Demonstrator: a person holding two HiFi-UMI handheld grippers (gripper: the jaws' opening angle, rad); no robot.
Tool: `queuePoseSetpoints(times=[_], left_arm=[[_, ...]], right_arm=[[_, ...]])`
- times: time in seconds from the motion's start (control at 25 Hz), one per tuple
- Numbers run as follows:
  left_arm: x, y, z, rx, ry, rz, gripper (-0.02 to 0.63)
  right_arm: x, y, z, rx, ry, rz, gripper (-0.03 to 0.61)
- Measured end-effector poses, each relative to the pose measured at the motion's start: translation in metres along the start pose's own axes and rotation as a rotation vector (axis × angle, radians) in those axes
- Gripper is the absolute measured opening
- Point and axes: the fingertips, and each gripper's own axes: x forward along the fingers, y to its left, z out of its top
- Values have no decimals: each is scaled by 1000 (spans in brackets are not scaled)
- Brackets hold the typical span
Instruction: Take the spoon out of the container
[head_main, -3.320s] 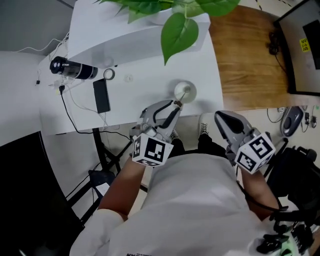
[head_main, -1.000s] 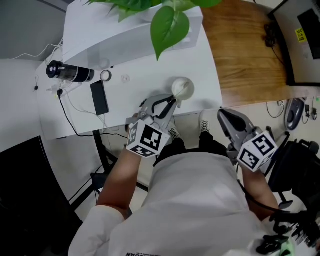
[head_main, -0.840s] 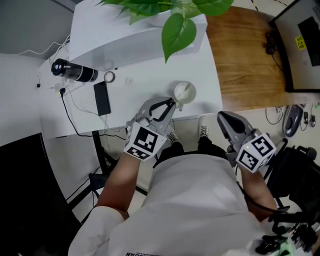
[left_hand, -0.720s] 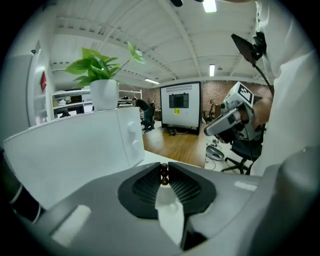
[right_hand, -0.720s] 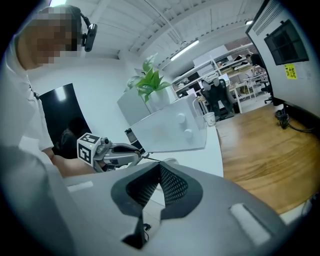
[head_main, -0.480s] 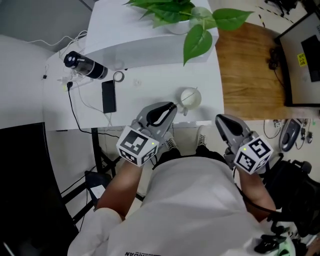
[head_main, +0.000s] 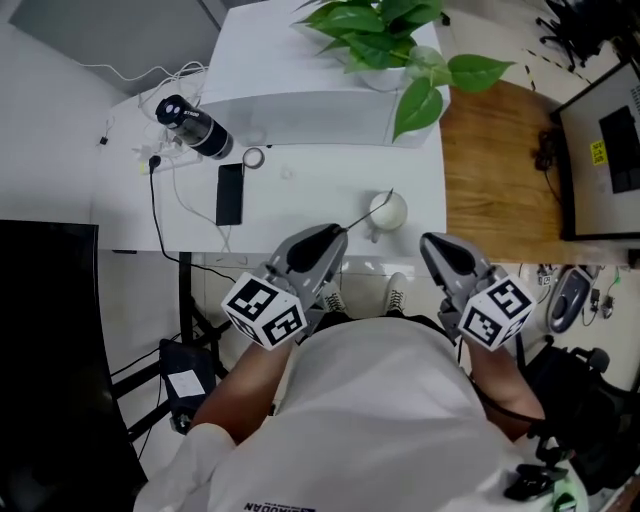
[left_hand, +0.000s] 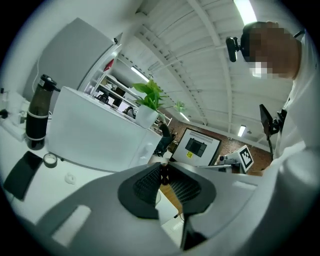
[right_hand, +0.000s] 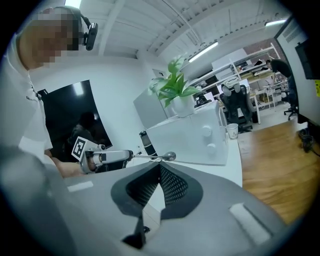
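The left claw (head_main: 341, 231) pinches the thin handle of the spoon (right_hand: 169, 156), which sticks out level, its bowl free in the air. From the head view it seems to hang just over the white container (head_main: 389, 212) near the front edge of the tabletop (head_main: 300, 190). The right claw (head_main: 430, 244), near the container, is pressed together and holds nothing.

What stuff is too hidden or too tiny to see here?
Head view: the inside of the container, too small to tell what it holds.
Left gripper view: the spoon shows only as a dark sliver; the pads of the left gripper cover the rest.
Right gripper view: the container, not seen, likely behind the right gripper body.
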Motion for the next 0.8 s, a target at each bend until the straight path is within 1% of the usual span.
queuePoseSetpoints(times=[0.08, 0.16, 0.32, 0.48, 0.6, 0.72, 0.8], left_arm=[[-5, -1, 0, -16, -12, 7, 51], [-10, -1, 0, -8, -11, 5, 51], [-15, 4, 8, 67, 15, -23, 49], [-19, 6, 17, 115, 31, -68, 49], [-24, 8, 14, 170, 66, -96, 51], [-26, 4, 9, 222, 90, -129, 49], [-29, 0, 6, 241, 94, -142, 49]], right_arm=[[2, 7, 3, -6, -7, 5, 6], [3, 11, 5, -9, -12, 1, 6], [5, 17, 6, -2, -34, -33, 6], [6, 26, 6, 16, -63, -80, 6], [3, 36, 4, 42, -95, -115, 6], [-4, 41, -3, 42, -98, -152, 6], [-9, 42, -7, 45, -98, -171, 6]])
